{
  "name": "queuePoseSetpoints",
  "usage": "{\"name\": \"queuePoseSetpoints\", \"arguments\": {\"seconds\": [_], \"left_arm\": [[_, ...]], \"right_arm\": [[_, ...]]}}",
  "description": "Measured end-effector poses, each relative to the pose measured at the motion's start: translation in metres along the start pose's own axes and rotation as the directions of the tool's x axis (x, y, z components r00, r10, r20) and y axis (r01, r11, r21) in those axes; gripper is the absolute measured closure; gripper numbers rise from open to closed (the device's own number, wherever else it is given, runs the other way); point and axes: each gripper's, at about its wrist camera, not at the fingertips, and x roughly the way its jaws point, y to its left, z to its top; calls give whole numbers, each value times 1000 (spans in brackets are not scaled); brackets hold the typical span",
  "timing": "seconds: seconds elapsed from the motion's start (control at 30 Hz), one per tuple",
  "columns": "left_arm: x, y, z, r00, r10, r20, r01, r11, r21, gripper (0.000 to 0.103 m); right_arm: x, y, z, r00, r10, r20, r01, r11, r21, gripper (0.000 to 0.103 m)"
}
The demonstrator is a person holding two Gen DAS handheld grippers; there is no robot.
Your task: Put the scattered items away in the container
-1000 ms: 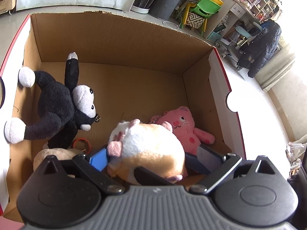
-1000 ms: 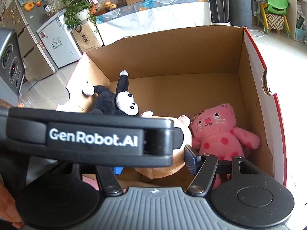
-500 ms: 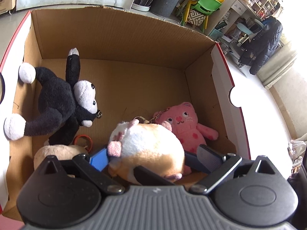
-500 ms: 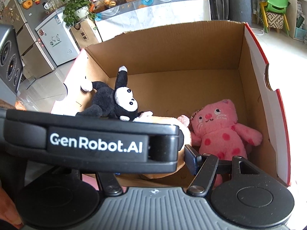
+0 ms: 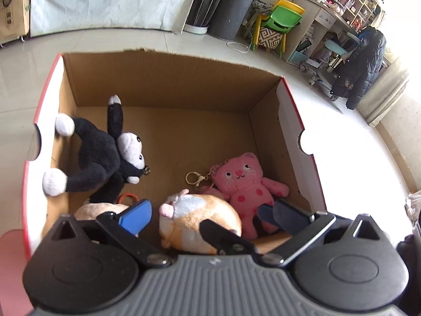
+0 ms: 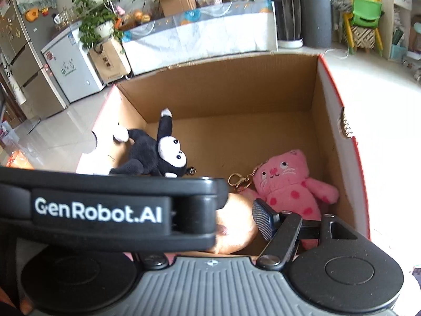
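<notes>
A cardboard box holds a black monkey plush, a pink cat plush with a gold clasp, a beige plush and an orange-and-white hamster plush. My left gripper is open above the hamster, which lies in the box between the fingers and apart from them. My right gripper is near the box's front edge; its left finger is hidden behind the left gripper's body, and it holds nothing that I can see.
The box stands on a pale tiled floor. A covered bench, a dark pillar, stacked small chairs and shelves stand beyond it. A white fridge and potted plants are at the back left.
My left gripper has opened and let go of the hamster plush, which now lies in the box. Both grippers have pulled back and up from the box.
</notes>
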Motion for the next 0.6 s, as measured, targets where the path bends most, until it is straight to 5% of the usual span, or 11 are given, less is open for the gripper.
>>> {"name": "queuePoseSetpoints", "arguments": {"seconds": [0.3, 0.6], "left_arm": [[-61, -12, -32, 992, 114, 61, -117, 992, 49, 0], [-107, -7, -81, 962, 266, 65, -268, 963, 27, 0]], "right_arm": [[-56, 17, -22, 999, -25, 42, 25, 1000, -3, 34], [-90, 30, -62, 998, -67, 0, 67, 998, 5, 34]]}}
